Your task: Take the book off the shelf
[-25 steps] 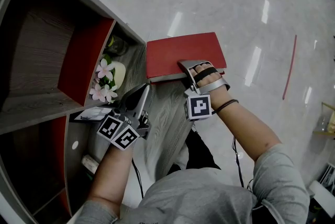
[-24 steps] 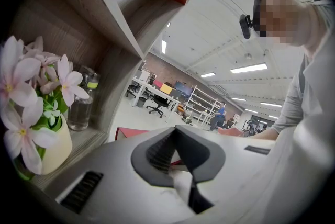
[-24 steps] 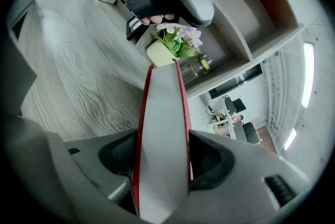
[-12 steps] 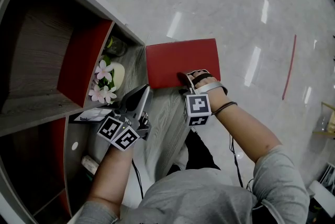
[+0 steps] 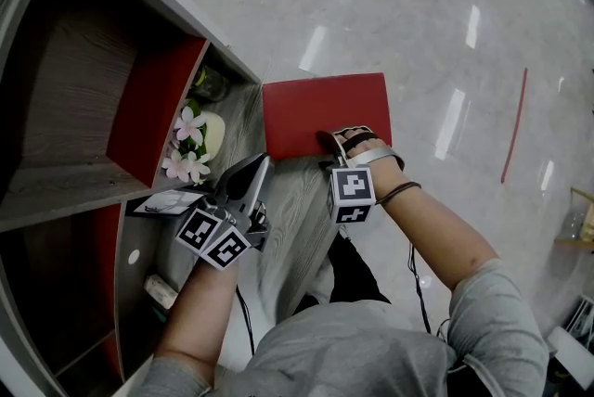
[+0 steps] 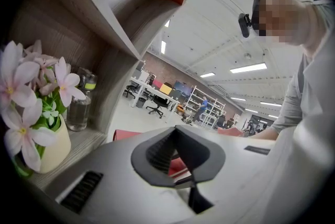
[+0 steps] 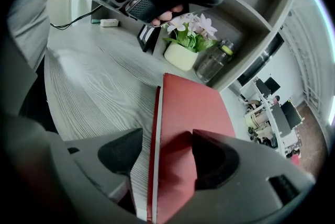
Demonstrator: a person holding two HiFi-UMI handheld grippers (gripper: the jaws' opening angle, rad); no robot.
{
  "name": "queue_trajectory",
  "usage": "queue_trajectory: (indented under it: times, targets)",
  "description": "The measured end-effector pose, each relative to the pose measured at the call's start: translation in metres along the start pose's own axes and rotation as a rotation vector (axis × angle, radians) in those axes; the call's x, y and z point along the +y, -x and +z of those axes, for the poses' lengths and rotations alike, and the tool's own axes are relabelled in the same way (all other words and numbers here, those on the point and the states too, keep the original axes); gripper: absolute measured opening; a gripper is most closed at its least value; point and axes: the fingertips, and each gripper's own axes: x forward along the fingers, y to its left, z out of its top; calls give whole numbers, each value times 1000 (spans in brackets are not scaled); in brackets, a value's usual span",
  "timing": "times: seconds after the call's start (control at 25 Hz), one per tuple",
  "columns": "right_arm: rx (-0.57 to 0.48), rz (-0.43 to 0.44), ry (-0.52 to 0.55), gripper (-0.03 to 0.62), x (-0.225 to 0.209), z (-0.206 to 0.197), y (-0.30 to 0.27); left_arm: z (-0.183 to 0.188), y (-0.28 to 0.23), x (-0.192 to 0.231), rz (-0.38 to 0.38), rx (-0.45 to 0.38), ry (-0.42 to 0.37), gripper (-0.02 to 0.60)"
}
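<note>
Right now the red book (image 5: pixel 325 112) is lying flat on the wood-grain table (image 5: pixel 292 210), outside the shelf (image 5: pixel 65 108) that is standing open at the left, so the taking-off itself is looking done. The right hand-held gripper (image 7: pixel 166 147) is hovering over the book's near edge with its jaws spread. One jaw is hanging over the cover and the other over bare table. A strip of wood grain is showing between that second jaw and the page edge, so nothing is being pinched (whether the cover-side pad is brushing the red board is hard to tell from this angle). The left hand-held gripper (image 5: pixel 258 168) is hanging apart from the book, near the flower pot (image 5: pixel 209 134), its jaws pressed together on nothing.

Going by its straight edges and even cover, the book is reading as a stiff hardback with fair weight, not something floppy. The cover is looking smooth, so pads could slide on it. For any lift, a deep bite across the thickness near the middle of the near edge is looking safest, since a corner hold would be letting the far end sag and twist. A lower jaw would be needing that edge tipped up first.
</note>
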Motion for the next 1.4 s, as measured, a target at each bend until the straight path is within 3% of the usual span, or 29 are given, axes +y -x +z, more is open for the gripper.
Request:
queue_trajectory:
  times: [0.36,0.8,1.12,1.4]
  targets:
    - [-17,0,-9,325,-5,2,7,10,10,-6,21,-27,-4,23]
    - [-134,-18,-103,316,-30,25,48,36,34,-25,57,-89,-16,21]
    - [-316,-29,-218,259,-60,81,105,77,74,-47,85,-161,-44,21]
    - [-489,-5,-238,201,-64,160,160,114,149,-68,142,-250,-48,21]
